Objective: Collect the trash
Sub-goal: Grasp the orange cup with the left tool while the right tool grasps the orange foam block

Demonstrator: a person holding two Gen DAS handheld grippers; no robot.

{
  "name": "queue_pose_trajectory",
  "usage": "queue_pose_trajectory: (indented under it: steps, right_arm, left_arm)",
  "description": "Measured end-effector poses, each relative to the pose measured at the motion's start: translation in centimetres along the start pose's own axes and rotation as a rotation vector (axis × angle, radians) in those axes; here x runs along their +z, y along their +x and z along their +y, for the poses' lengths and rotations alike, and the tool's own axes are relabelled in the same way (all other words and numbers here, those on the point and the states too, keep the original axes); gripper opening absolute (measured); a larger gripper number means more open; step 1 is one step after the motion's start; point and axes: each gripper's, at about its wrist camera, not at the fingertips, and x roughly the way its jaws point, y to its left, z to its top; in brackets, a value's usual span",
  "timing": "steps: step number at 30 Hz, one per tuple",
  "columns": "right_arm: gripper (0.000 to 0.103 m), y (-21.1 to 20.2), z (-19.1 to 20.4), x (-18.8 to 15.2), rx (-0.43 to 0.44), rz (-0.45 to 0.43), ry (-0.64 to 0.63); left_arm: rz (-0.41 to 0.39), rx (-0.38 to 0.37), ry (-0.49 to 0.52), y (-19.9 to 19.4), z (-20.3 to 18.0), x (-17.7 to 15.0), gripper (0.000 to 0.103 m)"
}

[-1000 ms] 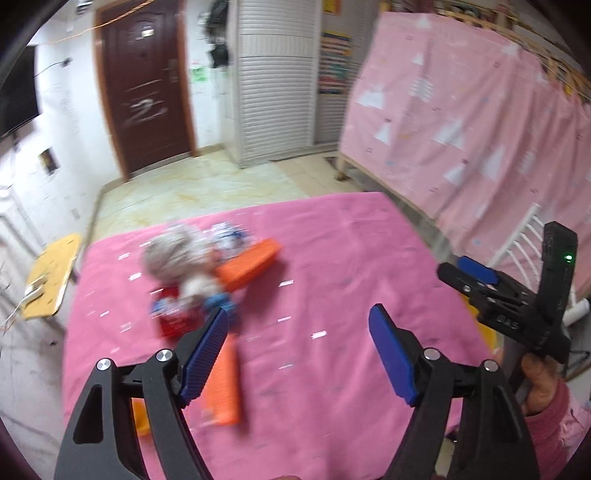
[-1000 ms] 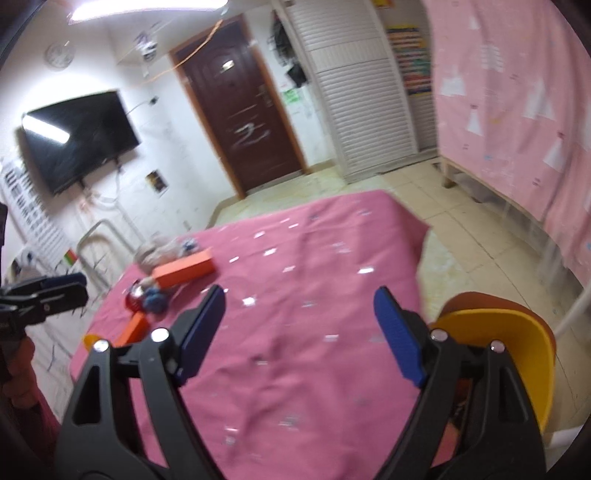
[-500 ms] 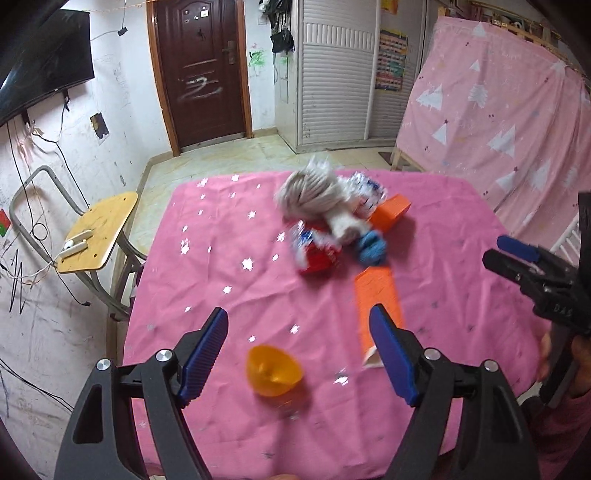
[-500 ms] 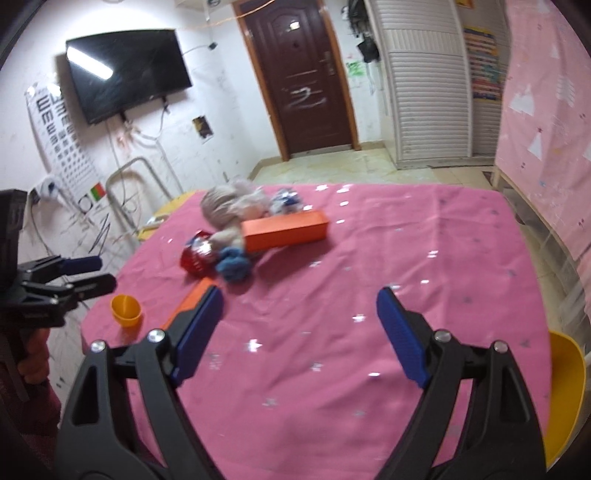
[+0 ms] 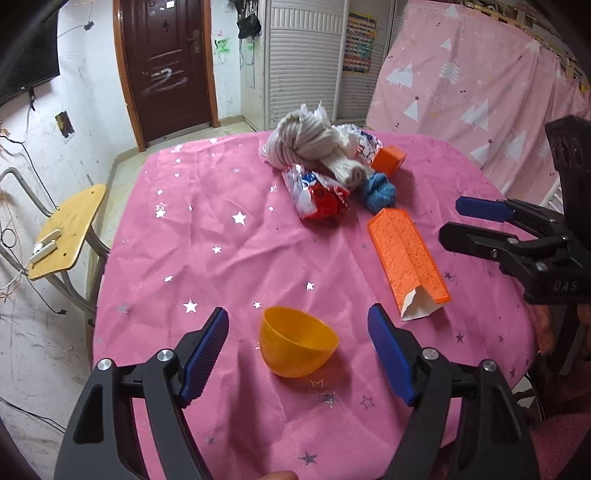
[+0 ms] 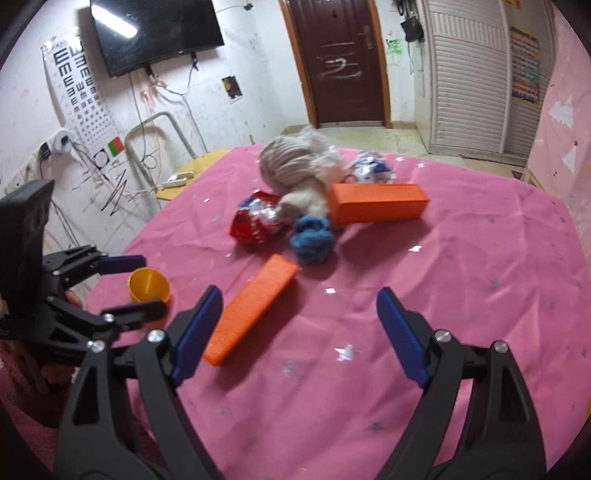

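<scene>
A yellow-orange plastic cup [image 5: 295, 341] lies on its side on the pink tablecloth [image 5: 207, 266], between the blue pads of my left gripper [image 5: 297, 350]. Its jaws are closing, and neither pad touches the cup. A flattened orange carton [image 5: 406, 264] lies to the cup's right. Behind it sit a red and silver wrapper [image 5: 317, 197], blue yarn [image 5: 378, 190], a beige yarn bundle [image 5: 310, 146] and an orange box [image 6: 376, 203]. My right gripper [image 6: 300, 325] hovers open over the cloth, its left pad close to the carton [image 6: 255, 306], with nothing between its fingers.
A yellow chair [image 5: 64, 232] with a white power strip stands off the table's left edge. A pink curtain [image 5: 480, 92] hangs behind the table on the right. A door [image 5: 166, 62] and white shutters are at the back. A TV [image 6: 155, 33] hangs on the wall.
My left gripper has swung over and come down, so the cup now lies between its pads, which stand slightly narrower. My right gripper has turned left from the table's edge toward the trash pile.
</scene>
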Motion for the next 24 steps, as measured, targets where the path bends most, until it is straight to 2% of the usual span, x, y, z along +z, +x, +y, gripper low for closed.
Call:
queue_pose_trajectory:
  steps: [1, 6, 9, 19, 20, 22, 24]
  right_arm:
    - [0.082, 0.3, 0.3, 0.1, 0.0, 0.006, -0.005]
    - [0.082, 1.3, 1.5, 0.4, -0.005, 0.027, -0.02]
    - [0.087, 1.8, 1.9, 0.7, -0.013, 0.04, -0.027]
    - [0.09, 3.6, 3.1, 1.2, -0.03, 0.091, -0.02]
    - [0.089, 3.7, 3.3, 1.2, -0.033, 0.093, -0.022]
    - [0.07, 4.1, 3.7, 1.1, -0.045, 0.108, -0.035]
    - [0.063, 4.5, 3.8, 0.9, -0.053, 0.123, -0.035]
  left_arm:
    - [0.004, -0.002, 0.006, 0.4, 0.0, 0.0, 0.058]
    - [0.011, -0.033, 0.017, 1.4, 0.0, -0.1, 0.044]
    - [-0.002, -0.034, 0.022, 1.5, 0.1, -0.2, 0.033]
    - [-0.043, -0.037, -0.037, 0.1, 2.3, -0.8, 0.033]
    - [-0.048, -0.034, -0.043, -0.1, 2.6, -0.8, 0.033]
    - [-0.055, -0.024, -0.053, -0.4, 3.1, -0.9, 0.033]
    - [-0.059, -0.024, -0.063, -0.5, 3.4, -0.9, 0.033]
